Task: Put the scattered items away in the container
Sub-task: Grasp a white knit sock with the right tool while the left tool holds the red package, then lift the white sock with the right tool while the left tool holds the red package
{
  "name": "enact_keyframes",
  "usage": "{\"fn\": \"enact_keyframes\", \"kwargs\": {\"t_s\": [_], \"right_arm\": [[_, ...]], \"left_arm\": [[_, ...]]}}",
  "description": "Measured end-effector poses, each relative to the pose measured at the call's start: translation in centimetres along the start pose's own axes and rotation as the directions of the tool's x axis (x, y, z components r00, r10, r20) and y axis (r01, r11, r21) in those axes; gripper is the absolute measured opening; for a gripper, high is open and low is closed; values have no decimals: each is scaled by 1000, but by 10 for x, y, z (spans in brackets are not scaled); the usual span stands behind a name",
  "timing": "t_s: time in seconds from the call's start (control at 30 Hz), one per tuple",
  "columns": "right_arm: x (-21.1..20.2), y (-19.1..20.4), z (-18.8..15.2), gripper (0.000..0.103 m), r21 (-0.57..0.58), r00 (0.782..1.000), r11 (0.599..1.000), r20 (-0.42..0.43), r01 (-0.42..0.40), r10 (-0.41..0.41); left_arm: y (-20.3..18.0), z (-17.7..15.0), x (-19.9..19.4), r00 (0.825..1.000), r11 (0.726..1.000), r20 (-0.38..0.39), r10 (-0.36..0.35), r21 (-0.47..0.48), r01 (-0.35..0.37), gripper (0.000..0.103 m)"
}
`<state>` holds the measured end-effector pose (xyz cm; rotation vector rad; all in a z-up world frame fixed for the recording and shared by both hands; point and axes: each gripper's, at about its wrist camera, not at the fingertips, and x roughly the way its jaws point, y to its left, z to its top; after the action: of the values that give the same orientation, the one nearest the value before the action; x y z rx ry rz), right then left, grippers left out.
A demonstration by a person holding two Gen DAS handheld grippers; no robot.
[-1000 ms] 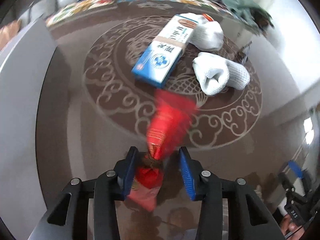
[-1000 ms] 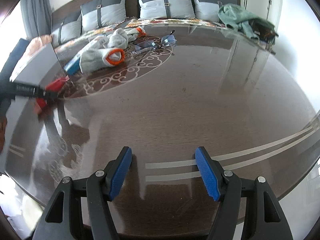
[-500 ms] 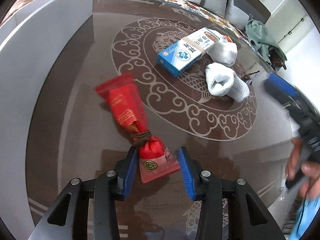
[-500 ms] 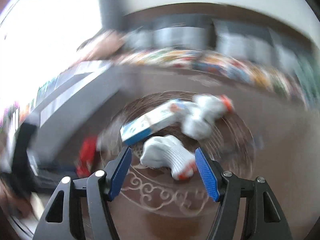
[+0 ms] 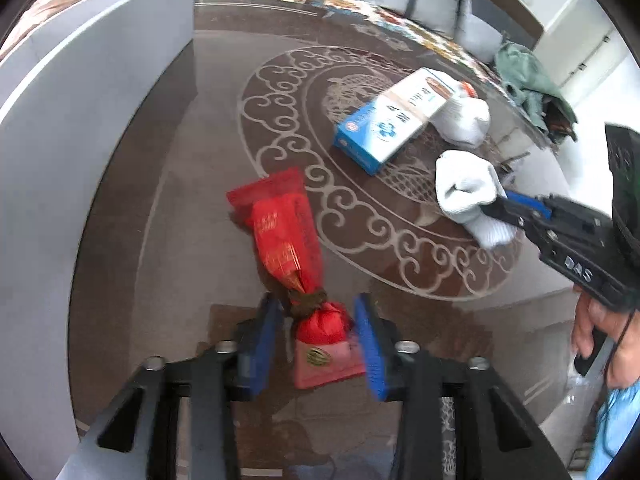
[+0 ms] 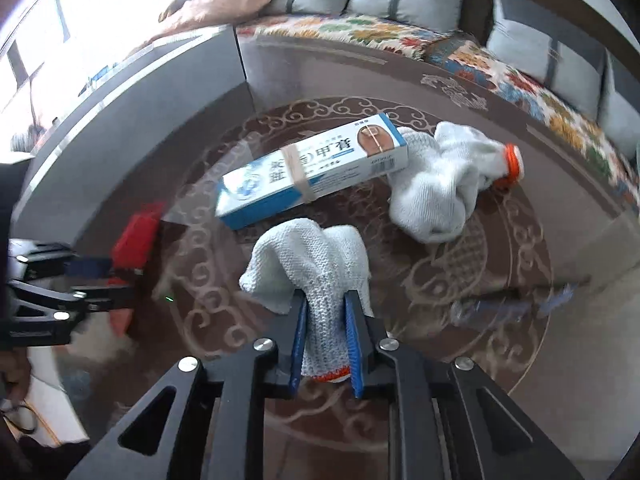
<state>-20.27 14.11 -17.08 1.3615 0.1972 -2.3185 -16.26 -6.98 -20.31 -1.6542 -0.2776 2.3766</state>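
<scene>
A red drawstring pouch (image 5: 286,236) lies on the dark patterned table (image 5: 168,200), and my left gripper (image 5: 318,312) is shut on its tied end. From the right wrist view the same gripper (image 6: 116,280) and pouch (image 6: 136,236) appear at the left. My right gripper (image 6: 326,320) is shut on a white knit glove (image 6: 312,256), also seen from the left wrist view as gripper (image 5: 496,204) and glove (image 5: 464,188). A blue-and-white box (image 5: 394,124) and a second white glove (image 5: 464,116) lie beyond. The grey container (image 5: 80,120) stands along the left.
A pair of glasses (image 6: 512,304) lies blurred on the table to the right of the held glove. A cushioned bench (image 6: 400,32) with a floral cover runs behind the table. A green cloth (image 5: 528,76) sits at the far right. A hand (image 5: 600,340) holds the right gripper.
My right gripper swung from the table's bare side to the nearer white glove and shut on it. The left gripper kept the red pouch and turned so the grey container shows closer.
</scene>
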Motion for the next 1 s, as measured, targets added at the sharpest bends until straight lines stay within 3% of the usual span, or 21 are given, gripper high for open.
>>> {"fn": "enact_keyframes", "kwargs": {"t_s": [0.2, 0.3, 0.5, 0.7, 1.0], "right_arm": [[-41, 9, -63, 18, 221, 995, 974, 91, -54, 34], [-61, 16, -103, 18, 330, 992, 942, 126, -67, 26], [-85, 25, -152, 18, 419, 989, 906, 145, -54, -8], [-99, 42, -163, 18, 424, 985, 905, 171, -40, -36], [-106, 54, -165, 18, 414, 979, 910, 194, -27, -59]], "left_arm": [[0, -19, -8, 998, 998, 14, -60, 30, 60, 25], [-4, -35, -16, 999, 998, 14, -37, 57, 36, 25], [-9, -71, -27, 1000, 997, 1, -8, 71, 8, 25], [-27, -97, -36, 1000, 995, 2, -27, 100, 26, 25], [-50, -109, -40, 999, 988, 5, -46, 147, 45, 25]]}}
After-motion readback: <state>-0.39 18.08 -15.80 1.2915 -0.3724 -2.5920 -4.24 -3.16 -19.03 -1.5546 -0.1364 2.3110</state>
